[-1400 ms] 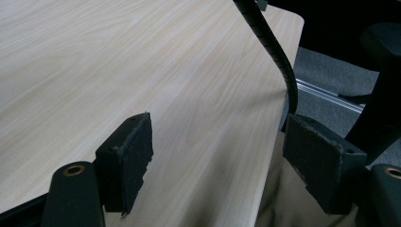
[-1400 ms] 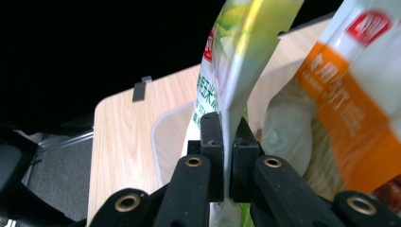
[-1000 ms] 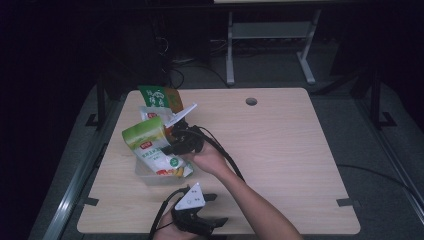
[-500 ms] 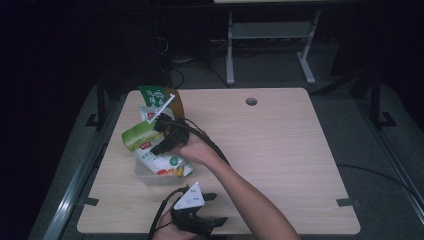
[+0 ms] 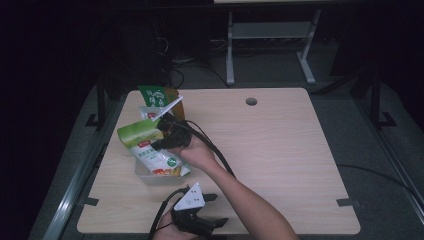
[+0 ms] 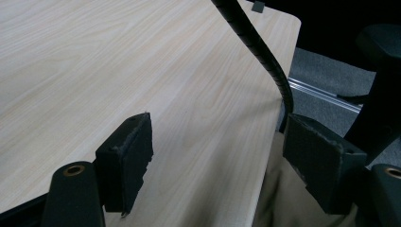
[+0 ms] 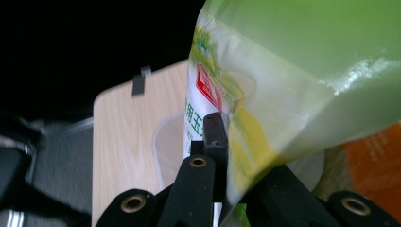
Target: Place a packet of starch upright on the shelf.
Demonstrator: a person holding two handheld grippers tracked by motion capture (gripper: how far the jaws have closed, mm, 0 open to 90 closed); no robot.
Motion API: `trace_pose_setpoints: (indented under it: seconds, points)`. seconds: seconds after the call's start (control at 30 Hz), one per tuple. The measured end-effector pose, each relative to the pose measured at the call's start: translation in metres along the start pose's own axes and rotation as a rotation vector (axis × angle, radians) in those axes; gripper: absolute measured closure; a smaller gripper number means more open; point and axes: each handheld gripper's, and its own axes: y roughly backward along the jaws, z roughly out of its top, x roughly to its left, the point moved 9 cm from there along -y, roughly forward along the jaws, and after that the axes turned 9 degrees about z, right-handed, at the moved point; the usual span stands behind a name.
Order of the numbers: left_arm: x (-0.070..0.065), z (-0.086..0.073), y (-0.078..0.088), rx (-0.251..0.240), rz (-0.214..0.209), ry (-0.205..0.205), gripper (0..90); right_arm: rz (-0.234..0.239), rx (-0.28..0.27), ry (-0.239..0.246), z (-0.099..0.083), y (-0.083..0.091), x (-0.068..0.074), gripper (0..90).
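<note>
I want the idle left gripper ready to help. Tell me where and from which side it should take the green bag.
Probably the flat green top of the bag, from the table's left edge. The right gripper already pinches the bag's right side, where its jaws have just closed, and the bottom sits in a clear tub, so the top flap is the free part. The left gripper waits open at the near edge.

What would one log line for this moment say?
right hand-held gripper: shut on green-and-white bag, jaws just closed | bag: tilted over clear tub | left hand-held gripper: open, holding nothing, at table edge

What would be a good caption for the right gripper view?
Right gripper shut on a green and white bag above a clear container on the wooden table.
</note>
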Motion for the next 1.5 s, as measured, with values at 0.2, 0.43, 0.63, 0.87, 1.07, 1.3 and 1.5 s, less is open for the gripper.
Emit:
trace_pose_setpoints:
  seconds: [0.2,0.43,0.63,0.87,1.07,1.3,1.5]
  points:
    - [-0.001,0.0,0.0,-0.001,-0.005,-0.006,24.5,0.014,-0.145,-0.066,0.002,0.001,0.0,89.7]
    - [-0.004,-0.001,-0.001,-0.001,-0.009,-0.003,24.5,0.023,-0.161,-0.094,-0.013,-0.011,-0.006,89.5]
    - [-0.002,-0.001,-0.001,-0.001,-0.003,-0.015,24.5,0.007,-0.122,-0.036,-0.014,-0.007,-0.004,77.4]
    - [-0.002,-0.003,-0.001,0.011,-0.001,-0.008,24.5,-0.06,0.026,0.06,-0.025,0.008,-0.005,84.8]
    - [-0.003,-0.003,-0.001,0.008,-0.004,-0.003,24.6,-0.082,0.075,0.073,-0.035,0.004,-0.004,89.1]
    - [-0.003,-0.003,-0.001,0.008,-0.006,-0.001,24.6,-0.086,0.089,0.042,-0.052,0.001,-0.01,89.2]
    - [-0.001,-0.003,-0.002,0.005,0.003,-0.007,24.6,-0.065,0.072,0.015,-0.058,0.003,-0.013,89.1]
